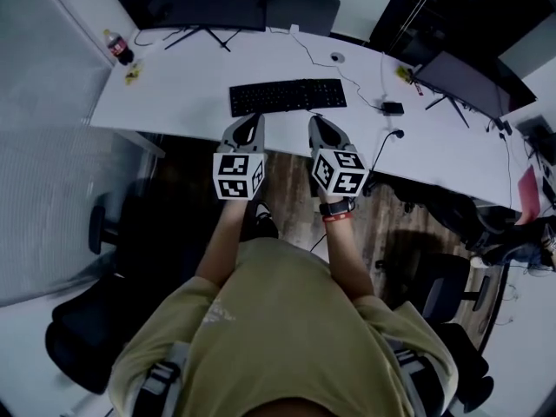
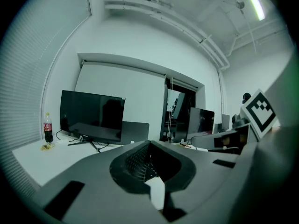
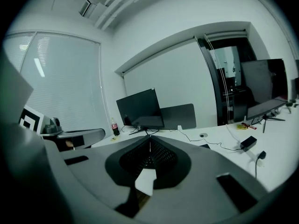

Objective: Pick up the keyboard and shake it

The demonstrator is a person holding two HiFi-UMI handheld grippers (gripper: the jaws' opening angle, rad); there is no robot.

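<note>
Keyboard (image 1: 287, 95), black, lies flat on the white counter (image 1: 191, 94), near the front edge, with nothing touching it. Far to the keyboard's left, at the counter's corner, stands a soda bottle (image 1: 118, 49). Behind the keyboard and to its left sits a dark monitor (image 1: 189, 0) on its stand. Just short of the keyboard's near edge, toward its left half, the left gripper (image 1: 251, 118) points at it, jaws closed together with nothing between them. Beside it, toward the keyboard's right half, the right gripper (image 1: 316, 121) is likewise closed and empty, also apart from the keyboard. Right of the keyboard a small black adapter (image 1: 392, 108) lies on its cable, and farther right stands a second monitor (image 1: 465, 81).
</note>
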